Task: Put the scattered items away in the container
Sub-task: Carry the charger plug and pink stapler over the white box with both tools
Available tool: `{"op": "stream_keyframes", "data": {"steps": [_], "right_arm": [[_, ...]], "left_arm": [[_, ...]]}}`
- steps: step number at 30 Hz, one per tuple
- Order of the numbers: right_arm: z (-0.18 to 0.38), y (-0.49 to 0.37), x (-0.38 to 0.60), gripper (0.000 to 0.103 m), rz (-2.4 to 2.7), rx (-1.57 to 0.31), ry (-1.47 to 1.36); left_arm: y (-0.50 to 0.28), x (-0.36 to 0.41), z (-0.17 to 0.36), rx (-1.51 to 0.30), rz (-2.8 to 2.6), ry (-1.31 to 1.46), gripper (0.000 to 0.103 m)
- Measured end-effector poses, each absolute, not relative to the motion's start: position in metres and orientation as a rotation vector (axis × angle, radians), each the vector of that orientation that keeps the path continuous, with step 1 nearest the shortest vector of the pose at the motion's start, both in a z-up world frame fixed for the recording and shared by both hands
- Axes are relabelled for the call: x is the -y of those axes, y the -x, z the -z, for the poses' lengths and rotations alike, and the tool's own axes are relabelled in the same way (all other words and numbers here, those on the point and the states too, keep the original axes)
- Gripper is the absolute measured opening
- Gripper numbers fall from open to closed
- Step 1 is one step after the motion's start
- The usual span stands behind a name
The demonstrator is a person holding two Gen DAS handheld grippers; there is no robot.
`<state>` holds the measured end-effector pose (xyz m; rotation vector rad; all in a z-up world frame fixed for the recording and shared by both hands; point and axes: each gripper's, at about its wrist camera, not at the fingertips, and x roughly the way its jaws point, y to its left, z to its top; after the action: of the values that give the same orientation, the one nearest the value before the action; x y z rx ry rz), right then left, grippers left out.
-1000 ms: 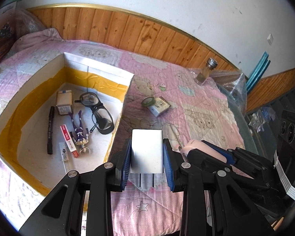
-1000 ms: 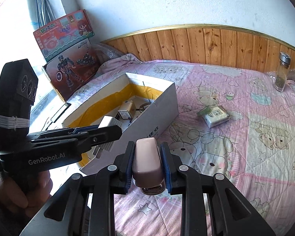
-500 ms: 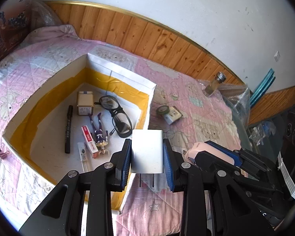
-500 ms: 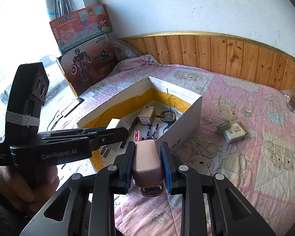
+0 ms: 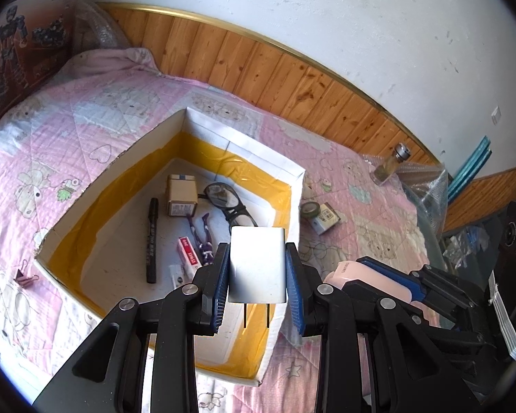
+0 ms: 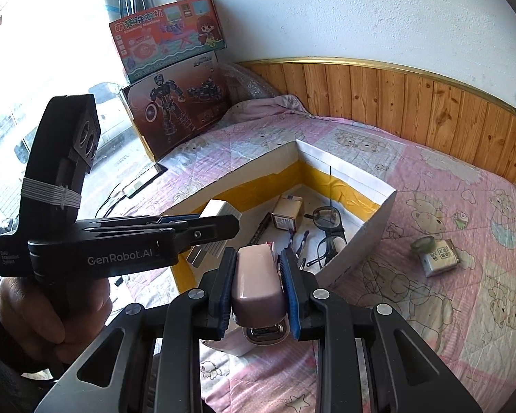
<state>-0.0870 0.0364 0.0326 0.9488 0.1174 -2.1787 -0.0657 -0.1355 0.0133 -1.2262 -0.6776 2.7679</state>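
Note:
My left gripper [image 5: 257,268] is shut on a white plug adapter [image 5: 257,264], prongs down, above the near right part of the open white box [image 5: 244,148] with yellow tape inside. My right gripper [image 6: 257,272] is shut on a pink stapler [image 6: 257,284], held over the box's near edge [image 6: 357,241]; it shows in the left wrist view [image 5: 368,273] beside the box's right wall. In the box lie glasses [image 5: 228,203], a black marker [image 5: 152,239], a small carton [image 5: 181,195], a purple figure [image 5: 204,237] and a red-white tube [image 5: 188,255].
On the pink quilt right of the box lie a tape roll [image 5: 309,209] and a small white packet [image 5: 326,218]. A glass jar [image 5: 388,168] stands near the wooden wall. A binder clip [image 5: 25,277] lies left of the box. Toy boxes [image 6: 175,69] stand at the bed's head.
Both grippers have risen and moved left over the box with their loads. More of the box interior is in view than before.

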Motion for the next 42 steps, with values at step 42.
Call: {"op": "stream_keyframes", "data": {"steps": [42], "right_arm": [[0.013, 0.107, 0.075, 0.027, 1.951, -0.224, -1.056]], "left_arm": [[0.107, 0.222, 0.021, 0.362, -2.712, 1.477, 0.031]]}}
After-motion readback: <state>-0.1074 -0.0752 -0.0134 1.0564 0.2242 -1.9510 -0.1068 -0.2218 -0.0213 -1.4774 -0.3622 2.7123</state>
